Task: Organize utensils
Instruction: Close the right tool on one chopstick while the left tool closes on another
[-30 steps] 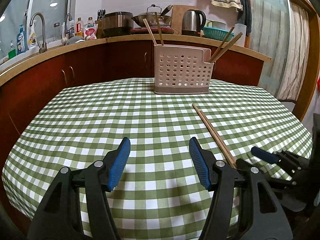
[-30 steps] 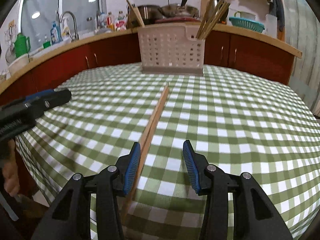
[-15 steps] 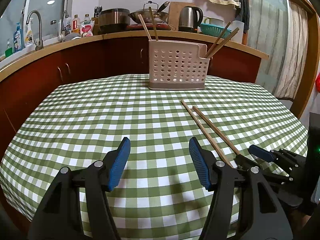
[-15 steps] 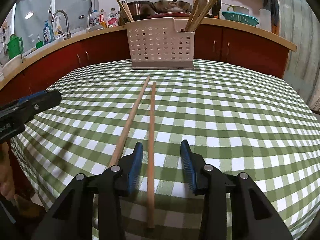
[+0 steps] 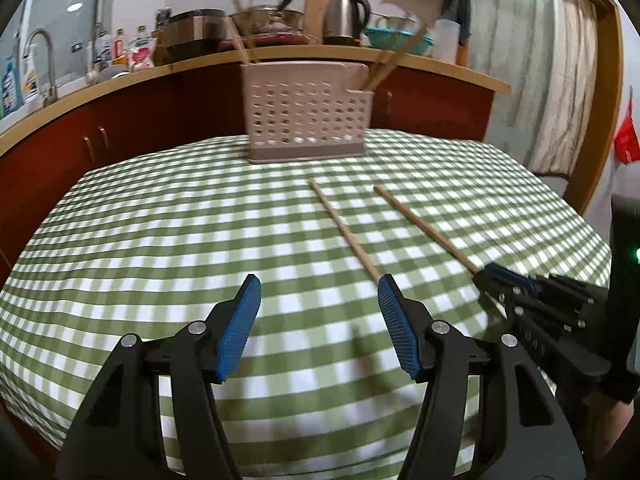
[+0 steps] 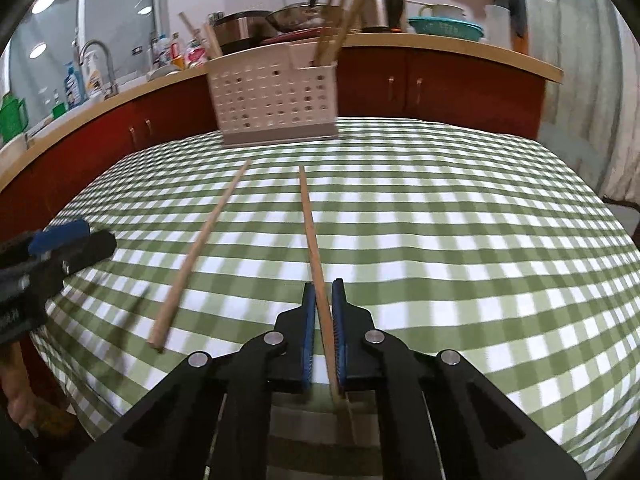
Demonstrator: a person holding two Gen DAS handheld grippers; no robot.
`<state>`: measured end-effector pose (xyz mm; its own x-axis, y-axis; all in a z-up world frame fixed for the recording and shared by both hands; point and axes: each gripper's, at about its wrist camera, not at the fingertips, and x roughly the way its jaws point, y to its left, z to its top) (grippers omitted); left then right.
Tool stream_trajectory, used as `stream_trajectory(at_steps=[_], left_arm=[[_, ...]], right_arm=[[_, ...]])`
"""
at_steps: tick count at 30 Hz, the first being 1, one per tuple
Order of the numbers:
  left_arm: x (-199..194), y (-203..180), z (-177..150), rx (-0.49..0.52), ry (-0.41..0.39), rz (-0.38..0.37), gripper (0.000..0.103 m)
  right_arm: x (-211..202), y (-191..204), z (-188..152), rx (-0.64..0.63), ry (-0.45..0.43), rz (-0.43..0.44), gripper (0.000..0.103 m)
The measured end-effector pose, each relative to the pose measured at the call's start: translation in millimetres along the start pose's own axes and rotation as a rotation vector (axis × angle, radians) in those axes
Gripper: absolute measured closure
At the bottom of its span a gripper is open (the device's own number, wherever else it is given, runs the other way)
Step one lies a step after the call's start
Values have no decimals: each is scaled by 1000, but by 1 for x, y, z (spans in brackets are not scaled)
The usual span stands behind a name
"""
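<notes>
- Chopsticks: we see two loose ones on the green checked tablecloth (image 6: 460,208), their far tips toward the holder.
- Our right gripper (image 6: 322,312) is clamped on the near end of the right chopstick (image 6: 310,224); its blue pads press the stick from both sides, and the stick's butt runs back between the black fingers.
- From the left wrist view, that same stick (image 5: 424,226) runs into the right gripper's (image 5: 486,274) closed tips at the right edge of the cloth.
- Our left gripper (image 5: 318,308) is released, jaws standing apart with only cloth between them.
- The left chopstick (image 5: 344,232) lies flat, its near end just beside the left gripper's right pad; we cannot tell whether they touch.
- In the right wrist view this stick (image 6: 200,248) lies apart from the held one, and the left gripper (image 6: 60,240) shows at the left edge.
- Farther off, the perforated holder (image 6: 274,100) stands upright on the cloth, more chopsticks (image 6: 336,16) leaning in its right compartment.
- Behind it runs the kitchen counter (image 5: 440,68) with a kettle (image 5: 346,18).
</notes>
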<state>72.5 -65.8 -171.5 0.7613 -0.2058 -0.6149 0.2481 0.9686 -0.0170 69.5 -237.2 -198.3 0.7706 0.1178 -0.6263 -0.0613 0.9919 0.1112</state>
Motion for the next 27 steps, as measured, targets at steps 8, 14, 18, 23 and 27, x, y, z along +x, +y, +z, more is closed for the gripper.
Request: stream_trajectory(at_steps=[8,14,18,23,27], left_arm=[[23,-39,-12,50,64,-44,44],[30,-30,-20,23,105,-32,50],[27,-16,-22,16,110,-41,62],[23,-15,-24,24,98,-60,75],[21,-15,-25,35,91,-87,85]], right_arm=[[-5,-25,-3,60,-17,10,94],[-6,-27,-2,69,-23,25,94],[-5,-26,-3,65,-23,25,94],[-7,-26,-6,62,-25,38,93],[-11,-22,-10,38,-32,39,89]])
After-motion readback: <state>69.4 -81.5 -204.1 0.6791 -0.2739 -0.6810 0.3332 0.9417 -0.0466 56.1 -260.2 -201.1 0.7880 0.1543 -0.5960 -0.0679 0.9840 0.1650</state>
